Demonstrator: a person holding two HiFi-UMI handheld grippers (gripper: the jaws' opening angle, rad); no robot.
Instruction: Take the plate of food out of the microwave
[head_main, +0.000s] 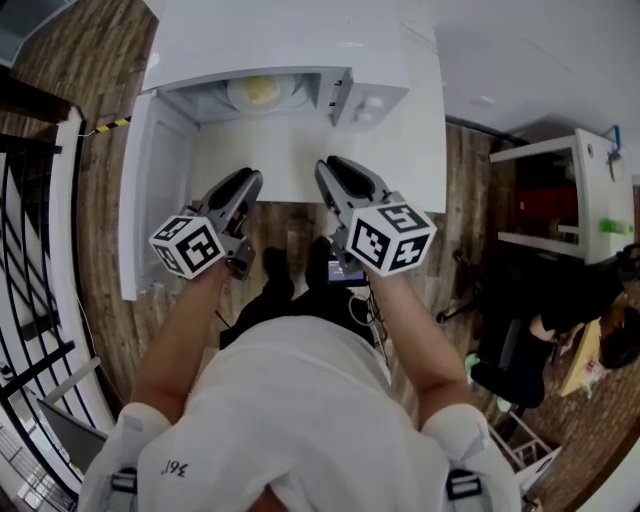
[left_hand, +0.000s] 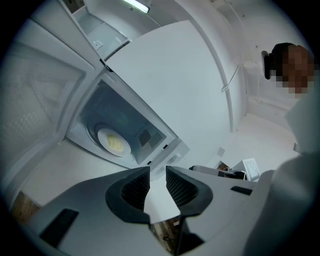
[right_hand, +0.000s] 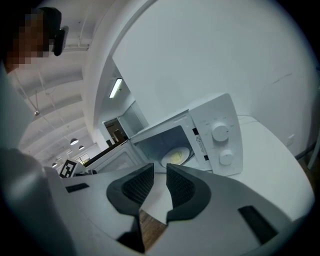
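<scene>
On the far left the white door (head_main: 150, 190) of the microwave (head_main: 290, 40) hangs wide open. The microwave sits on a white table (head_main: 300, 150), and you can see right into it. The plate (head_main: 258, 92) is inside, lying flat on the bottom, with some yellow food (head_main: 262, 90) on top of it. Nothing is touching the plate. The left claw (head_main: 250, 180) is in front of the open microwave, over the near edge of the table, and it points at the opening. In the left gripper view its two dark jaws stand a little way apart with only a thin gap, and the left claw (left_hand: 157, 172) has nothing in it; the plate (left_hand: 114, 142) shows well past the tips, deep in the box. A cube with black and white squares (head_main: 188, 245) sits at the back of this claw. Just beside it, to the right, is the right claw (head_main: 332, 165), also over the table edge and pointing at the microwave. The jaws of the right claw (right_hand: 160, 170) are a little way apart too, and they hold nothing. Past them the plate (right_hand: 176, 156) rests inside, and two round knobs (right_hand: 220, 132) sit on the front to the right of the opening. Brown wood floor (head_main: 290, 235) shows below the table. Far to the right stands a white shelf (head_main: 580, 190).
</scene>
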